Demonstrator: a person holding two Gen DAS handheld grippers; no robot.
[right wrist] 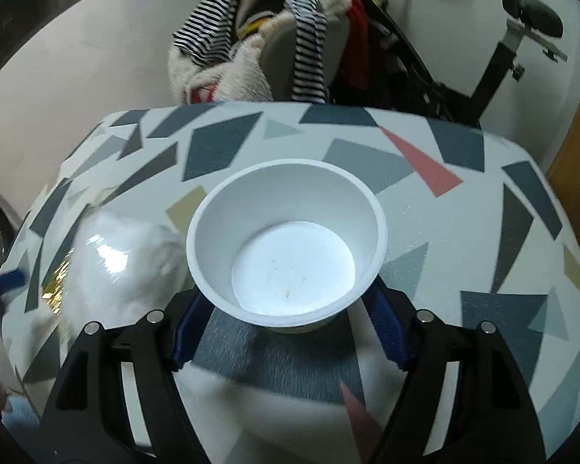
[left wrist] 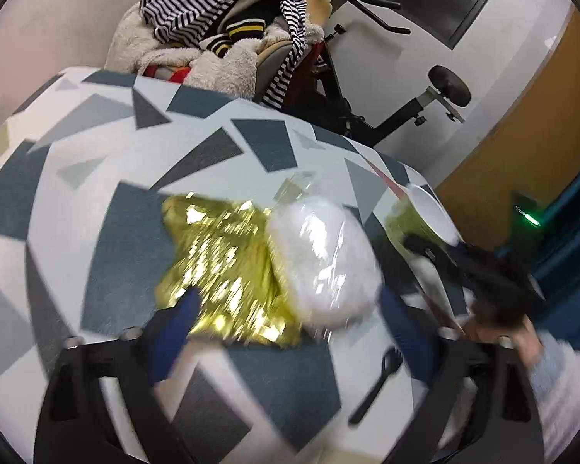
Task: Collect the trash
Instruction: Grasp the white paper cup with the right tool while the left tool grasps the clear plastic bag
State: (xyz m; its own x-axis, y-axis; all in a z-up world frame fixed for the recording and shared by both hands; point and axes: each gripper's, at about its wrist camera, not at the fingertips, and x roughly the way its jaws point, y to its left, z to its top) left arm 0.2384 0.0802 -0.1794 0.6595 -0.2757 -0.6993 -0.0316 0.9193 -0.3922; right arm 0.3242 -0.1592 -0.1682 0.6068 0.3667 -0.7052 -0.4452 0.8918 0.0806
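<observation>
Your left gripper point(left wrist: 286, 309) is wide open over the table point(left wrist: 108, 232), blue pads point(left wrist: 185, 305) apart, with the crinkled gold foil wrapper point(left wrist: 220, 263) and the white fluffy stuff in clear plastic point(left wrist: 324, 259) lying between and just ahead of the fingers, neither pad pressing on them; view is blurred so I can't tell if a tip brushes the foil. A black plastic fork point(left wrist: 375, 382) lies on the table near the right finger. Your right gripper point(right wrist: 286, 317) has its jaws on either side of the white disposable bowl point(right wrist: 286, 243), blue pads point(right wrist: 386, 324) at its lower wall and apparently touching; bowl sits upright and empty, a few specks on its base. The bagged white fluff point(right wrist: 120, 266) sits just left of the bowl with a sliver of gold foil point(right wrist: 54, 282) beyond it. Table top is white with grey, blue and pink shapes. Behind it a chair piled with clothes point(right wrist: 259, 38), striped and fleecy, and an exercise bike point(right wrist: 522, 38) by the wall
</observation>
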